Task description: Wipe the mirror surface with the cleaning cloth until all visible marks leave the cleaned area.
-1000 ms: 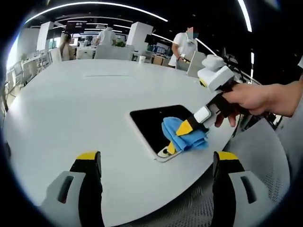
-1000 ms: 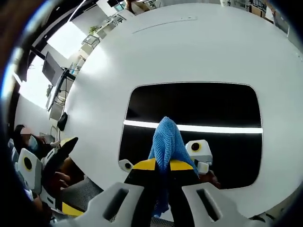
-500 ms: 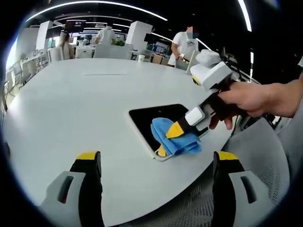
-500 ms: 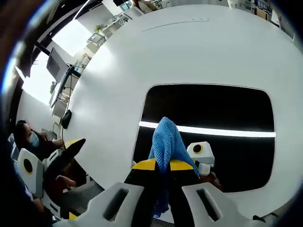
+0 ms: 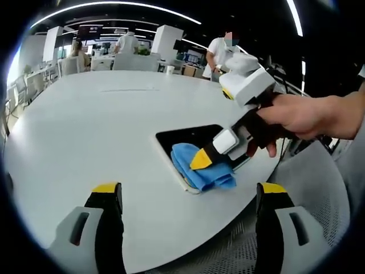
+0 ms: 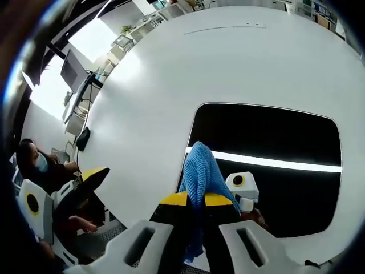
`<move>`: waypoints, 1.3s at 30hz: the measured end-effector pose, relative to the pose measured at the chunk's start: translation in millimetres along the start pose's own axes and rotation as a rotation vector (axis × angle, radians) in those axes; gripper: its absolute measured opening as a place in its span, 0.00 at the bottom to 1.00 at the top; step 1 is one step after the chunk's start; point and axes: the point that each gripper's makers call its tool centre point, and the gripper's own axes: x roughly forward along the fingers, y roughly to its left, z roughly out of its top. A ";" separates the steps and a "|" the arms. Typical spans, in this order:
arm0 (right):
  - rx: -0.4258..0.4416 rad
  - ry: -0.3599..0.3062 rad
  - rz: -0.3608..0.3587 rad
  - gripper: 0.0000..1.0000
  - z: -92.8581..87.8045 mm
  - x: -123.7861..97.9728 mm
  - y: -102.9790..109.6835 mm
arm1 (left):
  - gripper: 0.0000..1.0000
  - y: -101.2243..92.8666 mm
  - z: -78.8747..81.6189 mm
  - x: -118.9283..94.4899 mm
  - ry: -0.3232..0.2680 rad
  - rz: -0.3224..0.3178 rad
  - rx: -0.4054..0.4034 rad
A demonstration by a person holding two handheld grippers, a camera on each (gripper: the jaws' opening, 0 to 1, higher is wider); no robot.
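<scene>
A dark mirror (image 5: pixel 191 138) (image 6: pixel 274 142) lies flat on the white round table (image 5: pixel 97 125), near its right front edge. My right gripper (image 5: pixel 201 161) (image 6: pixel 197 201), held by a hand (image 5: pixel 302 117), is shut on a blue cleaning cloth (image 5: pixel 197 171) (image 6: pixel 201 168) and presses it onto the mirror's near left corner. The cloth hides that corner. My left gripper (image 5: pixel 188 197) hovers open over the table's front edge, nothing between its yellow-tipped jaws. It shows in the right gripper view as the left gripper (image 6: pixel 63 197) at the lower left.
People (image 5: pixel 223 52) stand by desks beyond the table's far side. A mesh chair seat (image 5: pixel 311 188) sits below the table's right edge. A seated person (image 6: pixel 34 168) is at the left. A bright strip of light reflects in the mirror glass (image 6: pixel 285 164).
The right gripper has dragged the cloth leftward across the mirror to its left edge. The left gripper has stayed where it was.
</scene>
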 end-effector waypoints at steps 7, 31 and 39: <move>-0.013 -0.003 0.001 0.02 0.8 1.6 3.7 | 0.96 -1.8 0.0 0.1 0.003 -0.005 0.003; -0.042 0.010 0.016 0.02 3.0 3.5 8.7 | 0.96 -0.7 -0.4 0.3 0.002 -0.002 -0.009; -0.059 0.001 0.010 0.02 9.4 5.7 6.5 | 0.96 -0.8 -0.8 0.5 0.005 -0.003 -0.009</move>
